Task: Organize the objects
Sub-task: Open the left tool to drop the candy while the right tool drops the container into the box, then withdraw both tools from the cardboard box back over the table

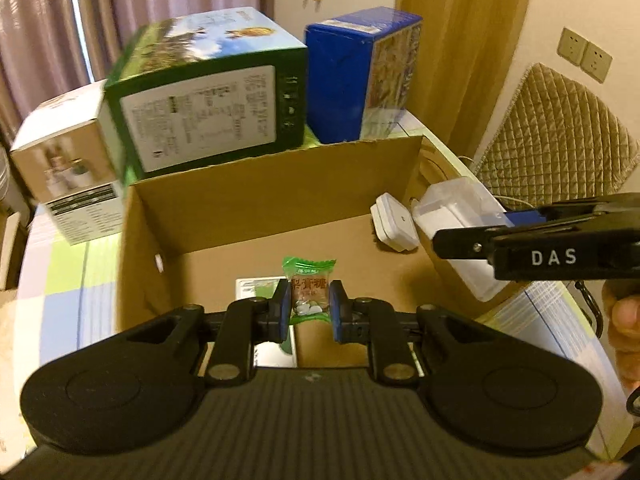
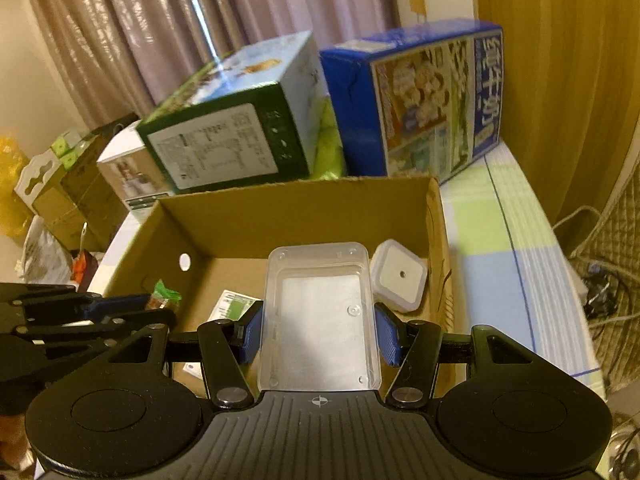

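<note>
Your left gripper (image 1: 309,312) pinches a green candy packet (image 1: 309,285) above the cardboard box (image 2: 288,204); your right gripper (image 2: 319,334) clamps a clear plastic container (image 2: 320,316) near its right wall, beside a white plug (image 2: 400,274). The far floor is free.

Your left wrist view looks down and forward from close above the near edge of the cardboard box (image 1: 280,196), facing the far curtains (image 1: 40,20). Your right wrist view sits just to the right, equally close, angled the same way. Both share the box interior, the green carton (image 1: 208,112) and the blue carton (image 2: 416,96) beyond it.
</note>
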`<state>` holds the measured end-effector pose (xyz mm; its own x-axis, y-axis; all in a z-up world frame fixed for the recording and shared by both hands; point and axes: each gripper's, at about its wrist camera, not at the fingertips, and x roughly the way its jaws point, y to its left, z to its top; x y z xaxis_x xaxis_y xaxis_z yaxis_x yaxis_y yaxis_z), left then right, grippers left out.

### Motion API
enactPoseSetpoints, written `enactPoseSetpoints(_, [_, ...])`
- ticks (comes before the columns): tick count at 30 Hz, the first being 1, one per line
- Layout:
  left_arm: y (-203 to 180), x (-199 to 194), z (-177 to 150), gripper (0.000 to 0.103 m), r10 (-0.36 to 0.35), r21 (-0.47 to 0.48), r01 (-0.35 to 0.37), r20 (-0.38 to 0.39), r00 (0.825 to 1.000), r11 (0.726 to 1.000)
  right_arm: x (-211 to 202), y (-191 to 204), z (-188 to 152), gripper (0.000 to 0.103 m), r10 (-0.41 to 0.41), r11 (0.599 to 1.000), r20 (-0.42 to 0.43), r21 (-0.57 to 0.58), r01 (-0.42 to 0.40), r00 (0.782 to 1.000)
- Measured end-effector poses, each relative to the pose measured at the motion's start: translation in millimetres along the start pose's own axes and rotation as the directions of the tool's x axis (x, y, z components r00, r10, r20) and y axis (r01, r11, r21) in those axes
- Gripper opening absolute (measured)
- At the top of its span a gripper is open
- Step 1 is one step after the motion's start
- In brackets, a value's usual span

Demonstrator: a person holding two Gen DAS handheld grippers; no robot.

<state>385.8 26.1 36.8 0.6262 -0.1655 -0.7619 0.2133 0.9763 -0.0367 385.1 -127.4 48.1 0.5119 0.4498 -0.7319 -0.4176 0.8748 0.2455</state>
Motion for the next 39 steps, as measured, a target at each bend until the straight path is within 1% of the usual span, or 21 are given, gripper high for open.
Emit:
enactPoseSetpoints(3, [-4, 16, 1, 0.017, -0.017, 0.017, 0.017, -0.001, 1.0, 1.0, 8, -6, 1, 0.054, -0.014, 1.0, -0.003, 0.005, 0.014, 1.0])
enactPoseSetpoints(4, [-4, 21, 2, 0.021, -0.018, 0.019, 0.017, 0.005, 1.0, 1.0, 11, -8, 1, 0.054, -0.014, 1.0, -0.003, 0.008, 0.014, 1.0])
enactPoseSetpoints(5, [-4, 25, 2, 0.032, -0.013, 0.016, 0.013, 0.011, 1.0, 1.0, 13, -10, 1, 0.054, -0.013, 1.0, -0.005, 0.013, 0.013, 1.0])
enactPoseSetpoints(6, [-4, 27, 2, 0.034, -0.009, 0.009, 0.009, 0.012, 1.0, 1.0, 14, -11, 1, 0.054, -0.011, 1.0, -0.005, 0.019, 0.011, 1.0])
enactPoseSetpoints(9, [-2, 30, 2, 0.034, -0.012, -0.005, 0.012, 0.011, 1.0, 1.0, 18, -14, 1, 0.054, -0.004, 1.0, -0.007, 0.019, 0.004, 1.0])
enactPoseSetpoints(12, [1, 24, -2, 0.034, -0.001, -0.011, 0.001, 0.016, 1.0, 1.0, 22, -16, 0, 0.054, -0.009, 1.0, -0.004, 0.013, 0.009, 1.0])
enactPoseSetpoints(14, [4, 19, -4, 0.034, 0.0, -0.024, 0.0, 0.021, 1.0, 1.0, 25, -17, 0, 0.054, 0.003, 1.0, 0.002, 0.01, -0.003, 1.0])
enactPoseSetpoints(16, [8, 11, -6, 0.035, 0.005, -0.035, -0.004, 0.031, 1.0, 0.999, 24, -19, 0, 0.065, 0.029, 0.999, 0.03, 0.013, -0.029, 0.999])
enactPoseSetpoints(17, [9, 7, -8, 0.039, 0.007, -0.037, -0.005, 0.037, 0.999, 0.999, 21, -20, 0, 0.078, 0.031, 0.999, 0.051, 0.019, -0.032, 0.998])
enactPoseSetpoints(18, [10, 3, -9, 0.042, 0.011, -0.042, -0.009, 0.041, 0.999, 0.999, 18, -20, 0, 0.081, 0.029, 0.999, 0.071, 0.021, -0.03, 0.997])
enactPoseSetpoints(22, [14, -16, -16, 0.045, 0.032, -0.055, -0.029, 0.057, 0.998, 0.998, 2, -20, -2, 0.081, 0.013, 1.0, 0.1, 0.018, -0.015, 0.995])
enactPoseSetpoints(24, [15, -28, -21, 0.051, 0.029, -0.07, -0.024, 0.072, 0.997, 0.997, -10, -19, -4, 0.081, 0.006, 1.0, 0.117, 0.009, -0.007, 0.993])
enactPoseSetpoints(27, [14, -47, -34, 0.054, 0.04, -0.079, -0.033, 0.085, 0.996, 0.996, -31, -15, -14, 0.081, 0.005, 1.0, 0.141, -0.009, -0.004, 0.99])
enactPoseSetpoints(33, [5, -82, -66, 0.058, 0.064, -0.118, -0.054, 0.076, 0.995, 0.992, -74, -3, -51, 0.082, 0.025, 0.999, 0.147, -0.024, -0.022, 0.989])
enactPoseSetpoints(34, [3, -88, -73, 0.06, 0.067, -0.123, -0.058, 0.075, 0.995, 0.991, -82, -1, -59, 0.082, 0.031, 0.999, 0.144, -0.025, -0.028, 0.989])
enactPoseSetpoints(36, [-4, -101, -89, 0.068, 0.073, -0.133, -0.063, 0.073, 0.995, 0.989, -97, 3, -76, 0.082, 0.035, 0.999, 0.139, -0.029, -0.031, 0.99])
enactPoseSetpoints(39, [-14, -120, -112, 0.074, 0.077, -0.154, -0.066, 0.064, 0.995, 0.986, -116, 9, -102, 0.083, 0.031, 0.999, 0.123, -0.046, -0.025, 0.992])
